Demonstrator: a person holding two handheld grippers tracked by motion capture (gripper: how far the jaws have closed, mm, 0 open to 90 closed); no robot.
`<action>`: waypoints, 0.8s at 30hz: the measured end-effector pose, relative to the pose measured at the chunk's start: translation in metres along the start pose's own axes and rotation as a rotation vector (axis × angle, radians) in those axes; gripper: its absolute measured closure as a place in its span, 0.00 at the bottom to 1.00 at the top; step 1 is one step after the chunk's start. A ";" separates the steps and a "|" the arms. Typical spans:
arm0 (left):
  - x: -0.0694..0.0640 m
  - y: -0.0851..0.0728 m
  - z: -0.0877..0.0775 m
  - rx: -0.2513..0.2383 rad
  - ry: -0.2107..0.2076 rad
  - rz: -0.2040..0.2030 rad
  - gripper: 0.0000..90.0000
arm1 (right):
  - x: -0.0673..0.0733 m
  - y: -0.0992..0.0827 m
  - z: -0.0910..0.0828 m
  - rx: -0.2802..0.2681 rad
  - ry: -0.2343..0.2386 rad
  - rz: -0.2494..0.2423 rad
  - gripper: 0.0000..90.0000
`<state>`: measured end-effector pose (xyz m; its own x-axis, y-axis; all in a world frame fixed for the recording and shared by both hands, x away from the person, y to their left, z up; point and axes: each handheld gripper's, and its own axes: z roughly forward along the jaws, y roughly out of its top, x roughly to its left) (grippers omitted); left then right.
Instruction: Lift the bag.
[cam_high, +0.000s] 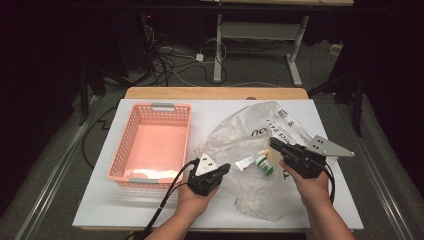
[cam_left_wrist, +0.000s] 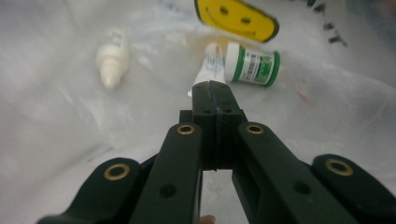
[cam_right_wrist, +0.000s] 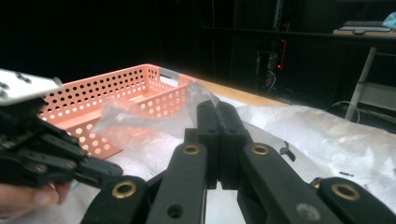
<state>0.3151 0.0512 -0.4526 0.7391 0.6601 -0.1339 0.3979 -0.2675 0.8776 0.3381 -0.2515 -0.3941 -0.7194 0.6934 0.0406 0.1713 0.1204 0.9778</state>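
Note:
A clear plastic bag (cam_high: 260, 125) with black print lies on the white tabletop (cam_high: 100, 200). Inside it are a small tube (cam_high: 246, 161) and a green-and-white bottle (cam_high: 265, 164). The left gripper view looks at the tube (cam_left_wrist: 212, 63), the green bottle (cam_left_wrist: 252, 65), a white dropper bottle (cam_left_wrist: 112, 56) and a yellow smiley shape (cam_left_wrist: 236, 18). My left gripper (cam_high: 225, 167) (cam_left_wrist: 215, 86) is shut at the bag's near left edge, apparently pinching the film. My right gripper (cam_high: 273, 142) (cam_right_wrist: 217, 107) is shut on a fold of the bag that stands up from its tips.
A pink perforated basket (cam_high: 125, 145) (cam_right_wrist: 116, 84) stands empty on the left half of the table. Dark floor with cables and a desk frame (cam_high: 218, 50) lies beyond the far edge. My left gripper (cam_right_wrist: 114, 171) sits low at the left of the right gripper view.

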 end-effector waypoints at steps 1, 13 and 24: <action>0.000 0.002 -0.003 -0.015 0.002 -0.001 0.99 | 0.000 0.000 0.000 0.001 -0.001 0.001 1.00; 0.001 0.031 -0.031 -0.171 0.041 0.050 0.99 | 0.003 0.007 0.002 -0.025 -0.028 -0.001 1.00; 0.007 0.093 -0.045 -0.327 0.083 0.066 0.99 | -0.001 0.029 0.012 -0.073 -0.064 -0.020 1.00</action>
<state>0.3330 0.0631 -0.3512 0.7054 0.7074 -0.0456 0.1451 -0.0811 0.9861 0.3514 -0.2400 -0.3681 -0.6774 0.7355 0.0098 0.1056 0.0841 0.9909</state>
